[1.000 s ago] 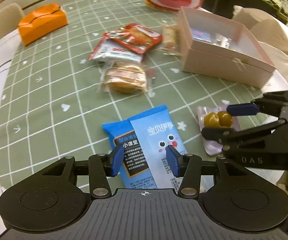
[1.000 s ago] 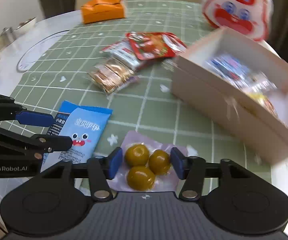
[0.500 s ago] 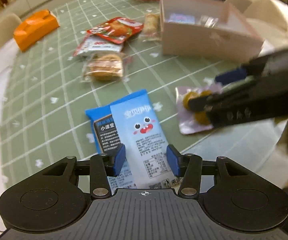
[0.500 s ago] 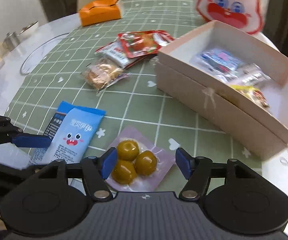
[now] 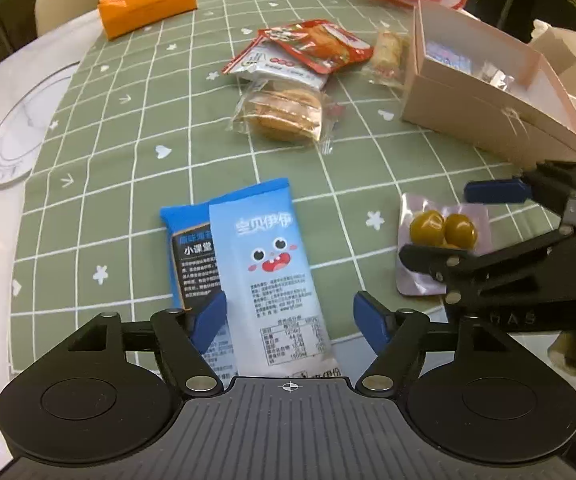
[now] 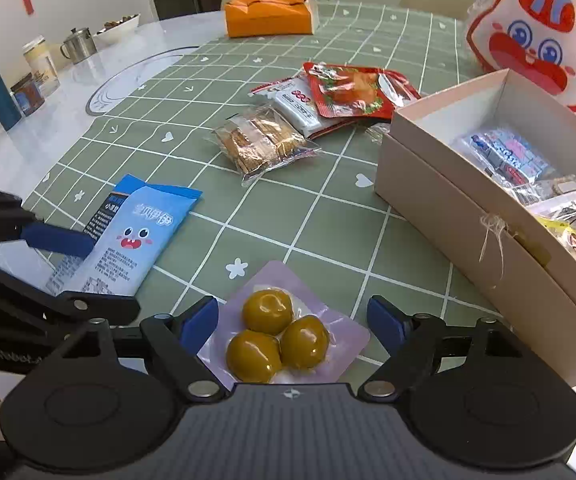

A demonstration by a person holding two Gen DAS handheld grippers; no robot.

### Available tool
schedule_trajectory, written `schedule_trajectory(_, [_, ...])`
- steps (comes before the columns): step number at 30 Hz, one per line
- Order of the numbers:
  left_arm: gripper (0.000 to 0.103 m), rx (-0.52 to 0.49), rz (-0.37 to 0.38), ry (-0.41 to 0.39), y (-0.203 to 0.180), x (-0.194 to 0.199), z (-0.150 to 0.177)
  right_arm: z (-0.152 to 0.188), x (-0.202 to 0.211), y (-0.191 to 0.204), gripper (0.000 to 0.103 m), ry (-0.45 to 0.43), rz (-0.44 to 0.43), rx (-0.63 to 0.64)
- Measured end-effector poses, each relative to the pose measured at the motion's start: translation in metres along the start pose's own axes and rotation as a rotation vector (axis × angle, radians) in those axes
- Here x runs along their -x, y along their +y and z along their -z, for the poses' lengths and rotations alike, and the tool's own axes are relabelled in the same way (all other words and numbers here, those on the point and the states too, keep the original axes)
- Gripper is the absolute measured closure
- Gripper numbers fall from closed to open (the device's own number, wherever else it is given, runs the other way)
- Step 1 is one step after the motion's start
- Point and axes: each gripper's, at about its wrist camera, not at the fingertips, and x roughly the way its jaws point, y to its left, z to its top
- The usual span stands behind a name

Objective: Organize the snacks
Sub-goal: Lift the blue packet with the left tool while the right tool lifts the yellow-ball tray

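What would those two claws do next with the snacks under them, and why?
Probably lower and close: the left claw has just been opening around the light blue packet, the right claw around the olive pack; neither is gripped.

Blue packets' (image 5: 272, 264) near ends hidden.

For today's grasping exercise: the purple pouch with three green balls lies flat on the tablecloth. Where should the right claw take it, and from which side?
Take the purple pouch by its flat film edges, left and right of the bulging balls, coming down from above. It lies flat, and the right claw is open, its jaws having just widened, already straddling it; the round balls would likely slip.
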Motion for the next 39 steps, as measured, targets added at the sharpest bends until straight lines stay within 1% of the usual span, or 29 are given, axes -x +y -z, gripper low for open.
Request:
schedule_trajectory(2, [0.034, -0.018, -0.045, -0.014, -0.002, -0.001, 0.000, 0.004, 0.001, 0.000, 0.019, -0.010, 0.013, 0.004])
schedule_trajectory(3, [0.034, -0.017, -0.060, -0.017, 0.000, -0.001, 0.000, 0.006, 0.002, 0.001, 0.019, -0.012, 0.023, 0.009])
schedule_trajectory(6, [0.034, 0.001, -0.063, -0.031, 0.011, -0.005, -0.002, 0.014, 0.005, 0.003, 0.015, -0.023, 0.044, 0.005])
schedule_trajectory(11, [0.034, 0.023, -0.062, -0.061, 0.029, -0.008, -0.006, 0.019, 0.007, 0.006, 0.014, -0.037, 0.085, -0.044])
schedule_trajectory(13, [0.031, 0.025, -0.031, -0.073, 0.035, -0.009, -0.006, 0.020, 0.007, 0.009, 0.014, -0.041, 0.108, -0.061])
schedule_trajectory(14, [0.023, 0.030, 0.004, -0.078, 0.039, -0.010, -0.006, 0.021, 0.007, 0.011, 0.014, -0.044, 0.121, -0.071])
schedule_trajectory(15, [0.015, 0.036, 0.056, -0.081, 0.043, -0.009, -0.006, 0.023, 0.007, 0.013, 0.013, -0.046, 0.132, -0.083])
schedule_trajectory(17, [0.013, 0.026, 0.117, -0.081, 0.048, -0.010, -0.006, 0.024, 0.007, 0.017, 0.013, -0.047, 0.150, -0.100])
schedule_trajectory(19, [0.013, -0.004, 0.134, -0.087, 0.048, -0.009, -0.005, 0.026, 0.007, 0.020, 0.011, -0.047, 0.165, -0.112])
schedule_trajectory(20, [0.017, -0.001, 0.135, -0.091, 0.048, -0.006, -0.004, 0.026, 0.007, 0.021, 0.010, -0.046, 0.168, -0.116])
schedule_trajectory(21, [0.023, 0.010, 0.129, -0.098, 0.048, -0.001, -0.002, 0.026, 0.007, 0.022, 0.009, -0.044, 0.172, -0.120])
schedule_trajectory(23, [0.027, 0.015, 0.083, -0.128, 0.048, 0.010, 0.002, 0.026, 0.007, 0.023, 0.009, -0.039, 0.176, -0.126])
schedule_trajectory(24, [0.027, 0.018, 0.059, -0.133, 0.049, 0.011, 0.002, 0.026, 0.007, 0.023, 0.008, -0.038, 0.178, -0.129])
schedule_trajectory(27, [0.027, 0.031, 0.050, -0.085, 0.053, 0.000, -0.001, 0.026, 0.005, 0.025, 0.007, -0.037, 0.190, -0.137])
schedule_trajectory(29, [0.026, 0.029, 0.030, -0.080, 0.053, -0.008, -0.006, 0.024, 0.005, 0.026, 0.007, -0.032, 0.197, -0.145])
schedule_trajectory(30, [0.025, 0.028, 0.025, -0.078, 0.054, -0.012, -0.008, 0.024, 0.005, 0.027, 0.007, -0.029, 0.199, -0.150])
schedule_trajectory(33, [0.017, 0.045, 0.039, -0.066, 0.058, -0.023, -0.013, 0.021, 0.003, 0.029, 0.007, -0.019, 0.208, -0.167])
schedule_trajectory(35, [0.016, 0.053, 0.059, -0.061, 0.063, -0.027, -0.013, 0.019, 0.002, 0.031, 0.007, -0.019, 0.209, -0.177])
schedule_trajectory(37, [0.017, 0.040, 0.080, -0.073, 0.065, -0.026, -0.010, 0.019, 0.002, 0.036, 0.011, -0.028, 0.216, -0.174])
schedule_trajectory(39, [0.019, 0.002, 0.112, -0.080, 0.065, -0.021, -0.005, 0.018, 0.005, 0.042, 0.028, -0.036, 0.213, -0.161])
